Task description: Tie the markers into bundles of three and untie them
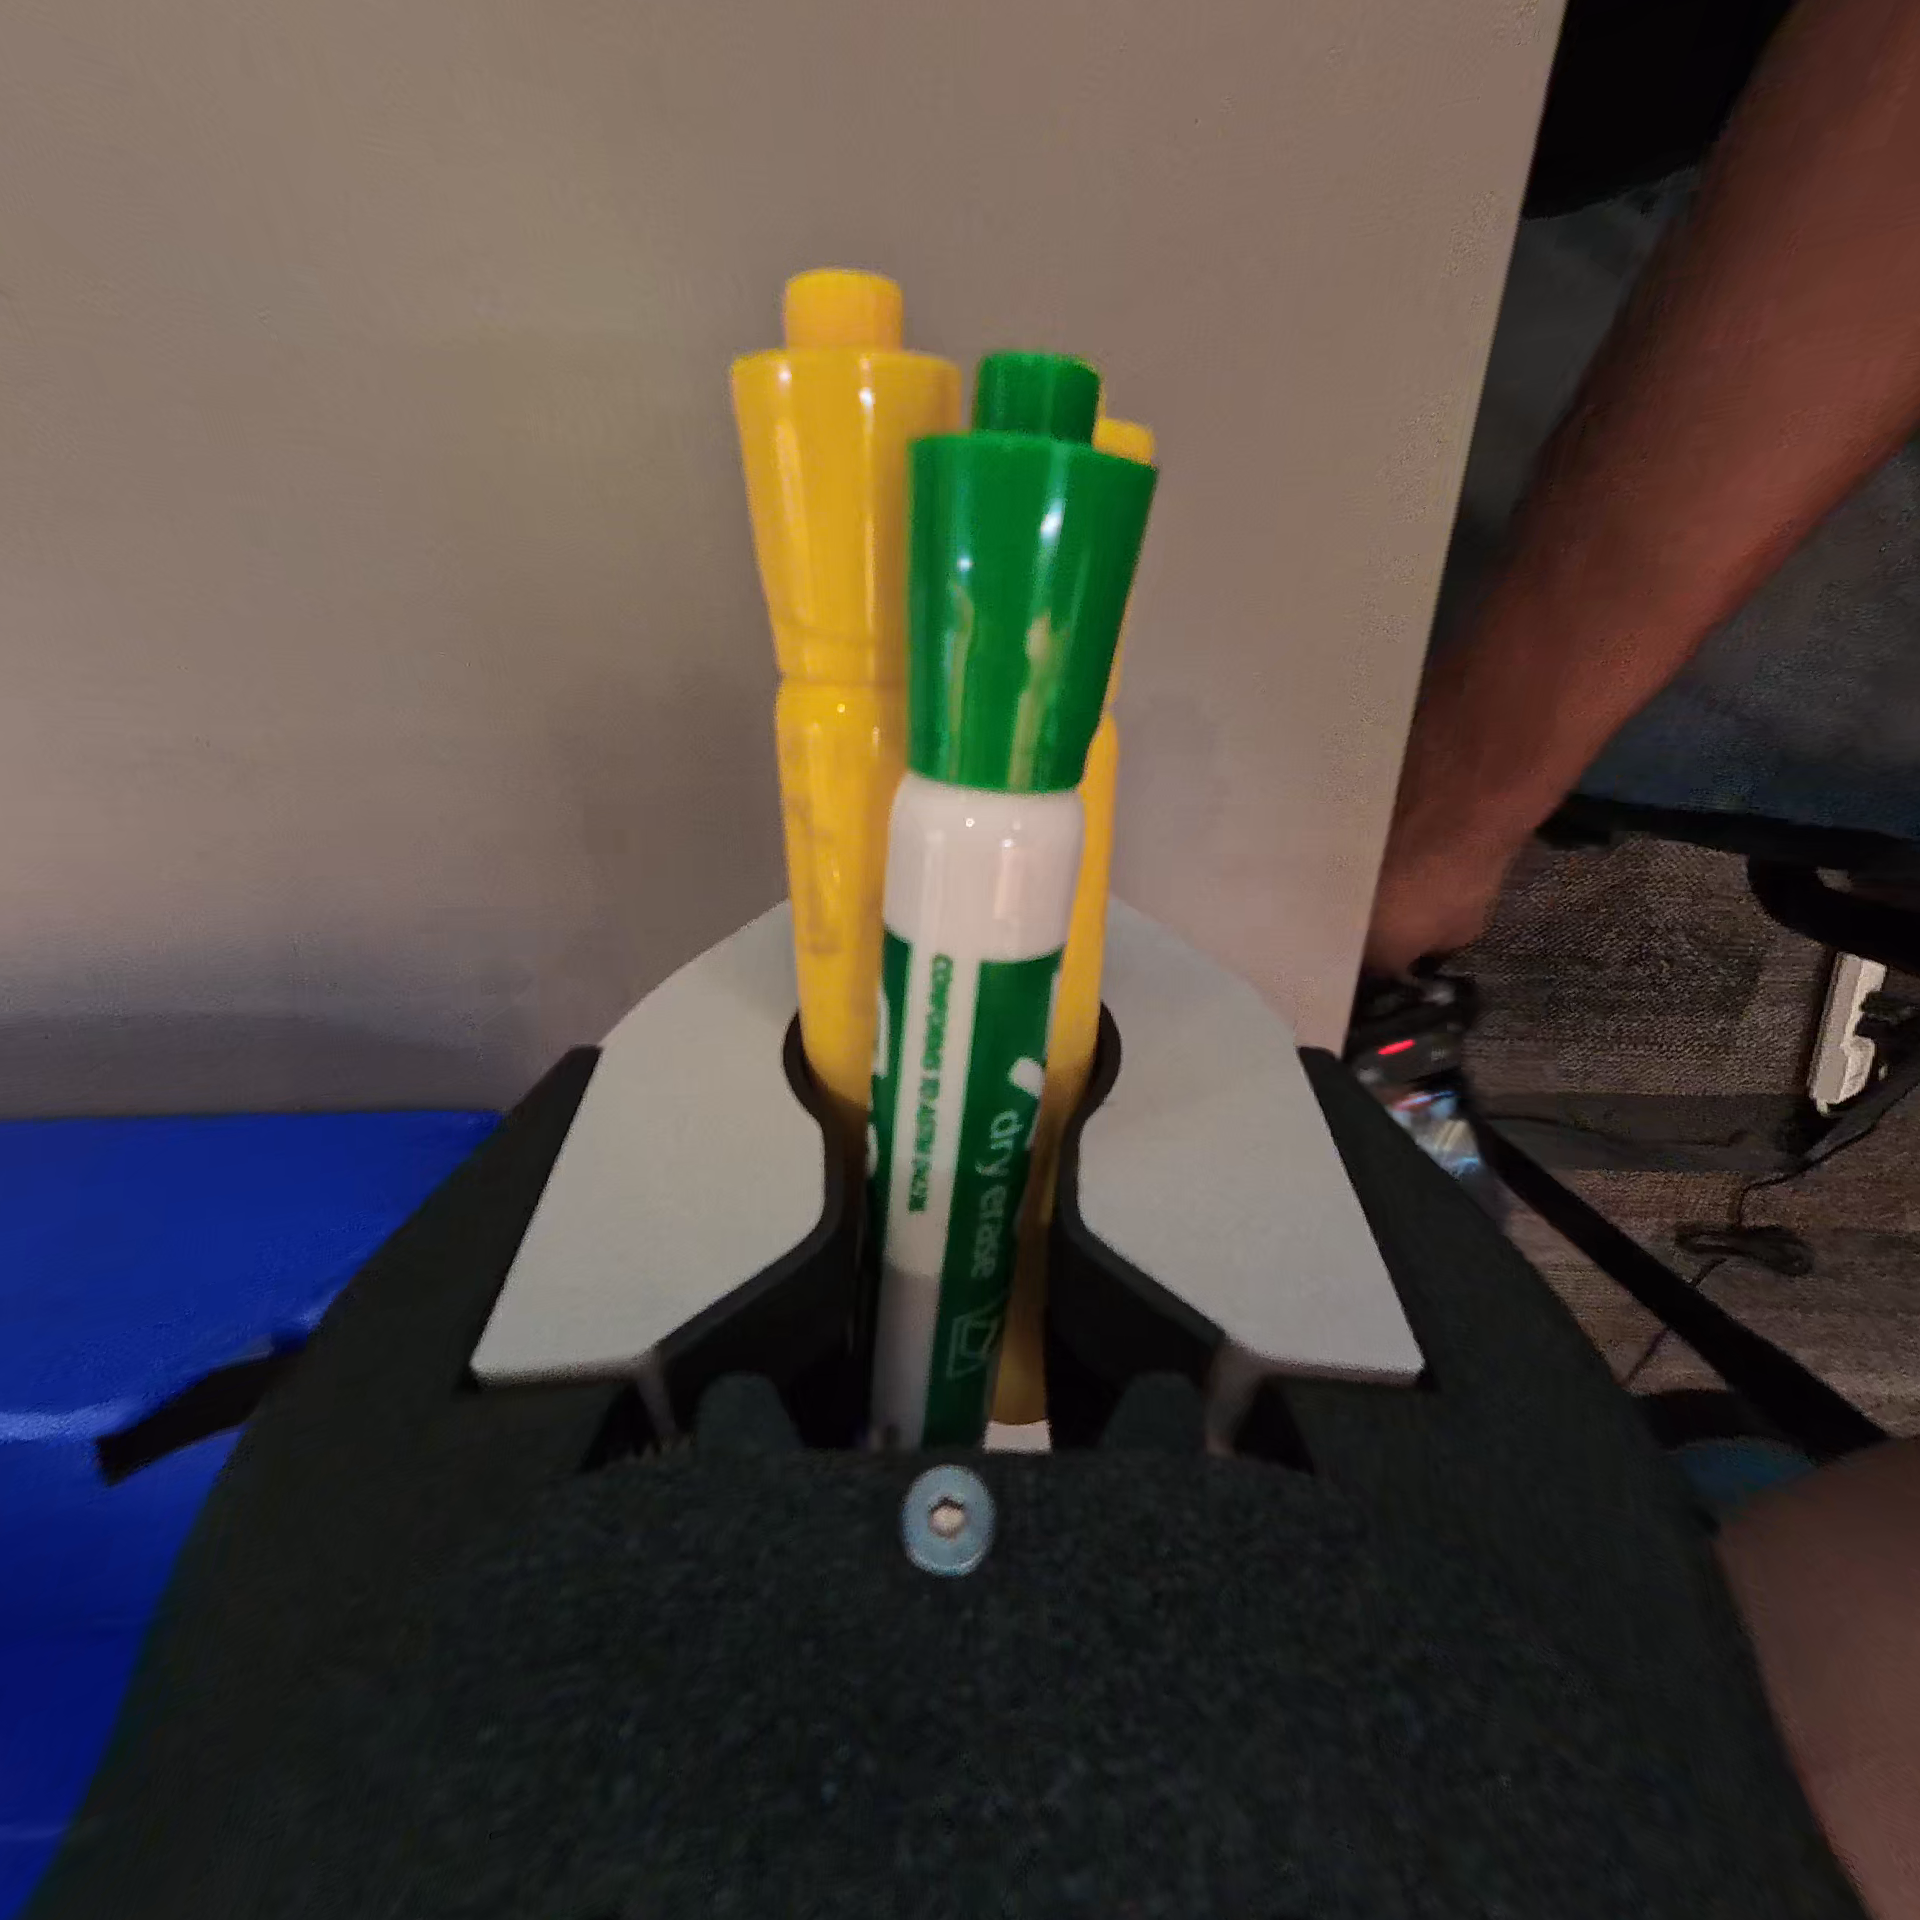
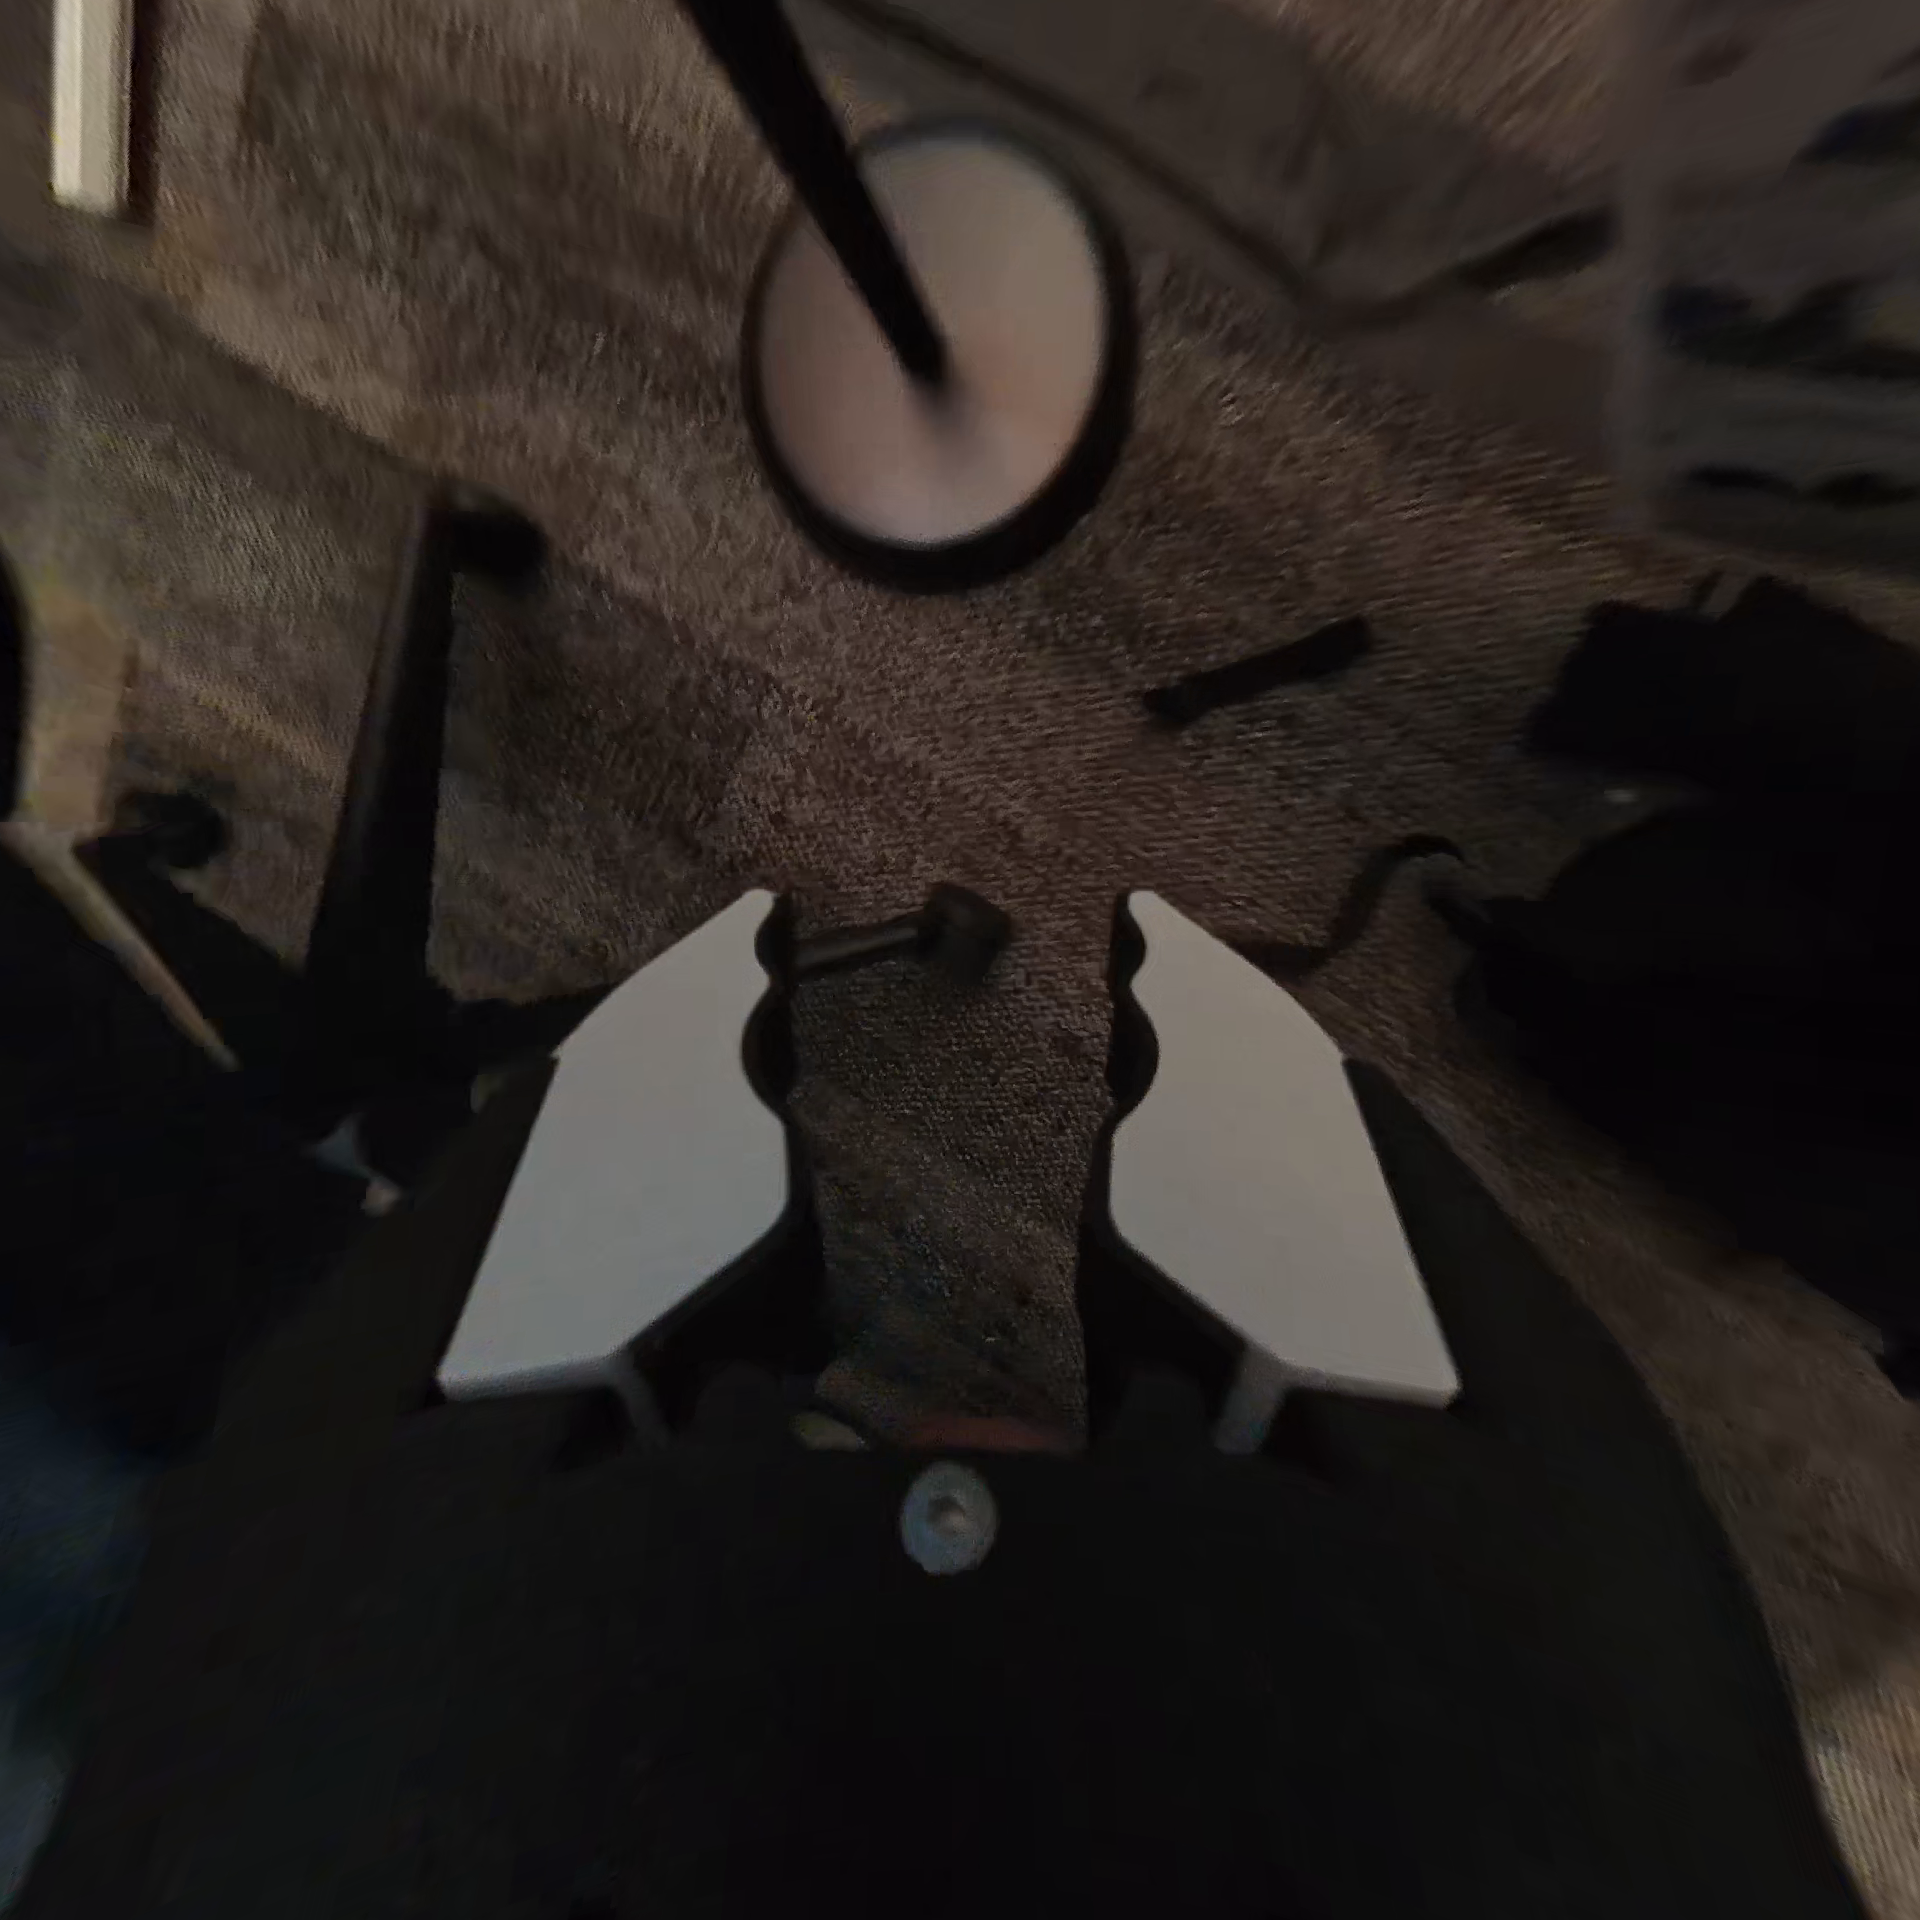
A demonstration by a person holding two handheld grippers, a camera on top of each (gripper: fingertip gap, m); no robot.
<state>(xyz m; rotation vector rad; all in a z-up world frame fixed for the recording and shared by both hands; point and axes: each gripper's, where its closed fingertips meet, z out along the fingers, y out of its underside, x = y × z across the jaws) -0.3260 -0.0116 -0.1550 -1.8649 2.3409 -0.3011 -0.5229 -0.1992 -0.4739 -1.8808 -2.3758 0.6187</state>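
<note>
While clamped: left tongs [image 1: 951, 1049] grip markers [image 1: 997, 831], caps toward 12 o'clock.
Right tongs [image 2: 945, 997]: wide, empty, above carpet [image 2: 883, 748].

Looking like an office workspace: grey-brown short-pile carpet tiles [image 2: 935, 748] are covering the floor, a pale flat desk top [image 1: 520, 520] is standing over them, loose black cables [image 1: 1725, 1236] and a white power strip [image 1: 1844, 1029] are lying on the carpet, and a round grey disc-shaped stand foot [image 2: 935, 353] is sitting there too.
</note>
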